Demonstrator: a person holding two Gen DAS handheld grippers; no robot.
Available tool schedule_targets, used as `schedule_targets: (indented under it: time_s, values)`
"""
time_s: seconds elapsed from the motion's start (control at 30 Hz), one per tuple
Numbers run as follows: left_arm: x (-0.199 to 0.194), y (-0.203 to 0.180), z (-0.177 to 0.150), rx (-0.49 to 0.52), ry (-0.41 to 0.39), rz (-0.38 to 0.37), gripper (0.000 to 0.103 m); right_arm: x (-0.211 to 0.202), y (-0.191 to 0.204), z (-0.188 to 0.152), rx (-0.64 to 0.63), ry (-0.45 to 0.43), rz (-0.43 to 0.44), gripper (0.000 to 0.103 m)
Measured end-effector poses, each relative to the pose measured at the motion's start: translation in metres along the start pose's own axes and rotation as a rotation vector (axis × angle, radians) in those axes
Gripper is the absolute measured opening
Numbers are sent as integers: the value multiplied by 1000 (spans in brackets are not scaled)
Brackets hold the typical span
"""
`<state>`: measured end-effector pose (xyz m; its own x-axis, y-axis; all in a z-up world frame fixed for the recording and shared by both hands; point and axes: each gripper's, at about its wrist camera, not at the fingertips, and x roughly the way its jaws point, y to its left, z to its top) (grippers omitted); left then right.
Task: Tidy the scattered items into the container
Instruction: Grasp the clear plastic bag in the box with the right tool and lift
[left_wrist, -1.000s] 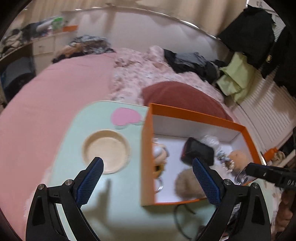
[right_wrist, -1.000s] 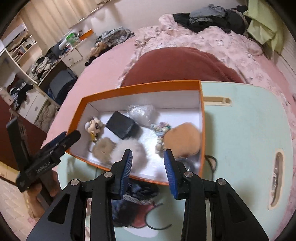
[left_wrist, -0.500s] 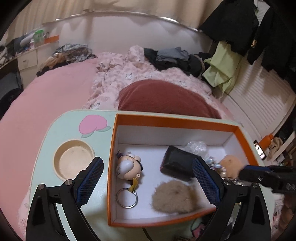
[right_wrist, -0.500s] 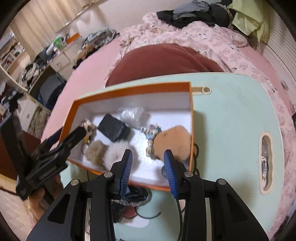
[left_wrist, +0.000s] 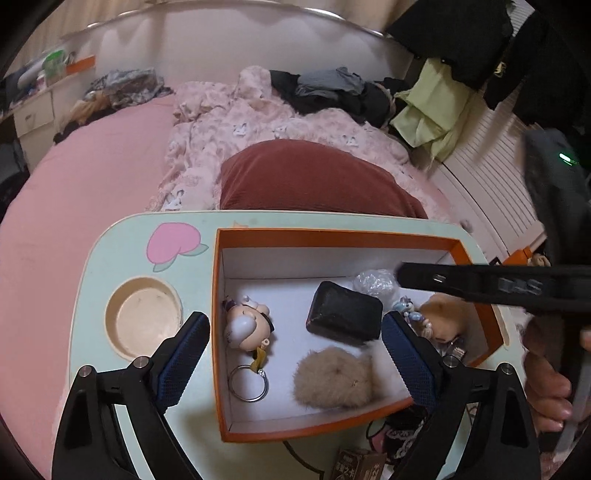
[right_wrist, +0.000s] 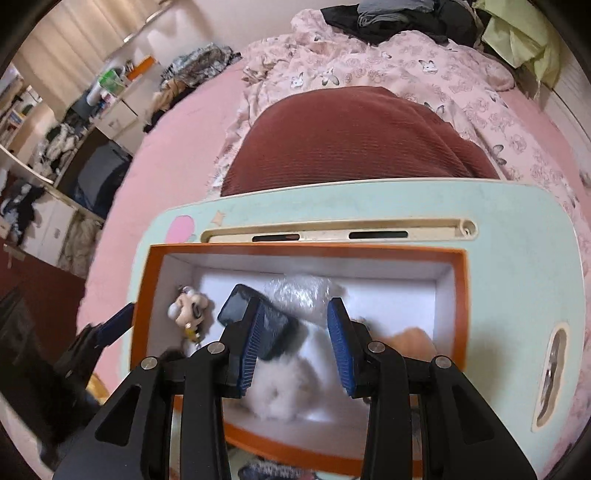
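- Left wrist view: the left hand-held gripper stands wide apart with nothing between its pads, poised above the near-left part of the orange box, likely so it is free for the next pick.
- The box sits on the pale green desk and holds what is already tidied: a doll keychain by the left wall, a black pouch in the middle, a tan pom-pom near the front wall and a crinkled clear bag at the back.
- Outside the box, on the desk just before its front wall, lie a small brown carton and a dark printed item (apparently the last things to gather).
- Right wrist view: the right hand-held gripper hangs over the box interior with its jaws set narrowly apart and empty; a white pom-pom lies loose on the box floor below them.
- An orange-tan puff rests toward the right wall (partly hidden by the finger).
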<state>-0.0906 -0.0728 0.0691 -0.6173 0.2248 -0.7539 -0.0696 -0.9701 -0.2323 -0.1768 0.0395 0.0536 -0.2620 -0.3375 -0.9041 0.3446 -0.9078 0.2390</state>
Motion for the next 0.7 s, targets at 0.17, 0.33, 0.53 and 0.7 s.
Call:
schedule_targets:
  time_s: [0.17,0.33,0.53,0.7]
  values:
    - [-5,6,0,-18,-21,4,94,24,-3,3,40,37,-33,37]
    - [-6,6,1,-12,-24,15,94,39,-13,5,91,63,-7,37]
    - [0,1,3,4,-6,22,94,18,-23,-2,109,11,38,32]
    - [9,-13,7,48,17,59,94,-48,-37,-36,114,-134,171,32]
